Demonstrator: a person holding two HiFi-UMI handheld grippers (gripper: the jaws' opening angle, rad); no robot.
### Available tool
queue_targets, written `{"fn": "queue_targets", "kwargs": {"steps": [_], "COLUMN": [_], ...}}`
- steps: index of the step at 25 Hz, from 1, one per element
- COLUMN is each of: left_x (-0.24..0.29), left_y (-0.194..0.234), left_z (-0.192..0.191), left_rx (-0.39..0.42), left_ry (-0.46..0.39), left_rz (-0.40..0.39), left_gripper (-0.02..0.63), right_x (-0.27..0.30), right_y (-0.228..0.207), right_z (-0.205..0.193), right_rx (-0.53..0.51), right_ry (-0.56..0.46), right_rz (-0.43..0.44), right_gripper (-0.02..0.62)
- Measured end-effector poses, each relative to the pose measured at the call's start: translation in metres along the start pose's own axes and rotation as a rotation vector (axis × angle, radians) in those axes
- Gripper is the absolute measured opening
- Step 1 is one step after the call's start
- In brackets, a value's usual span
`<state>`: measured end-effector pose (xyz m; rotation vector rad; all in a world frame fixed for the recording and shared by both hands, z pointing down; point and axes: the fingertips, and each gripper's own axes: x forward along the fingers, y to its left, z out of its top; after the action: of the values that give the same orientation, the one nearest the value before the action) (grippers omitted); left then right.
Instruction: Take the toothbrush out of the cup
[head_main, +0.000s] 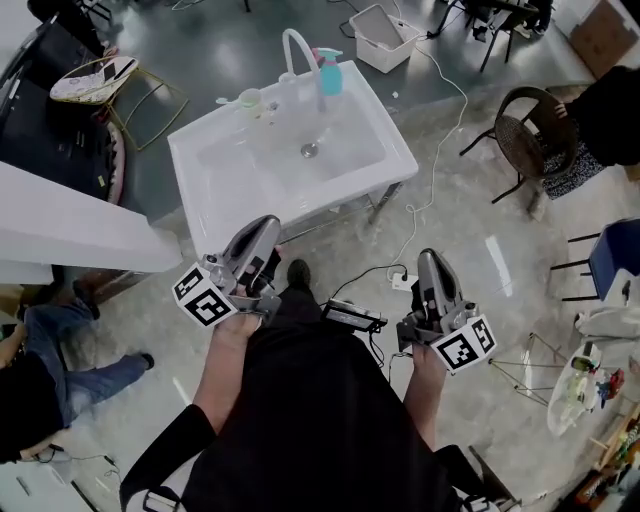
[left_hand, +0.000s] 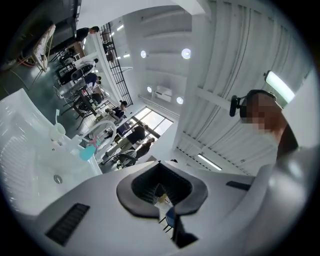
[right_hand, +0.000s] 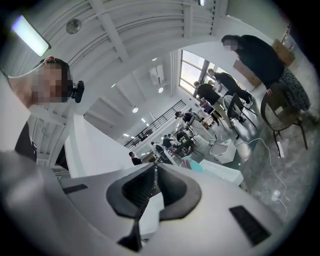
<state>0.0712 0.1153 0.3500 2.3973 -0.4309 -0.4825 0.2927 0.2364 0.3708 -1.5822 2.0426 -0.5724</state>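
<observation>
progress: not started | left gripper jaws pressed together, empty | right gripper same | both at my waist, well apart from sink | cup midway along sink's far edge; toothbrush too small to confirm, judged inside | left to do: reach, pinch, lift out

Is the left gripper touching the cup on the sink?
Apart. The head view shows the left gripper near the sink's front edge and the cup at its back rim, the whole basin between them.

No legible text, no readable labels, brands or numbers, no decipherable signs in any view.
</observation>
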Motion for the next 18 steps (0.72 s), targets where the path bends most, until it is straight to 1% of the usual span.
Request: {"fn": "queue_targets", "kwargs": {"steps": [5, 8, 13, 18], "left_x": [0.013, 0.026, 0.047, 0.049], "left_y": [0.022, 0.044, 0.087, 0.134], "left_z": [0.009, 0.024, 0.052, 0.086], "left_rx": [-0.03, -0.055, -0.089, -0.117], "left_ry": [-0.033, -0.067, -0.112, -0.179], "left_rz": [0.004, 0.008, 0.003, 0.015], "left_gripper": [0.008, 0.008, 0.008, 0.006], "right_x": [0.03, 0.057, 0.116, 0.184], "right_y": [-0.002, -0.001, 0.003, 0.02], "right_z": [0.001, 0.007, 0.006, -0.001], "right_rx": [-0.015, -0.035, -0.081, -0.124], "right_ry": [0.044, 0.06, 0.123, 0.18], "right_rz": [0.013, 0.016, 0.043, 0.091], "right_gripper": [0.006, 0.006, 0.006, 0.006]}}
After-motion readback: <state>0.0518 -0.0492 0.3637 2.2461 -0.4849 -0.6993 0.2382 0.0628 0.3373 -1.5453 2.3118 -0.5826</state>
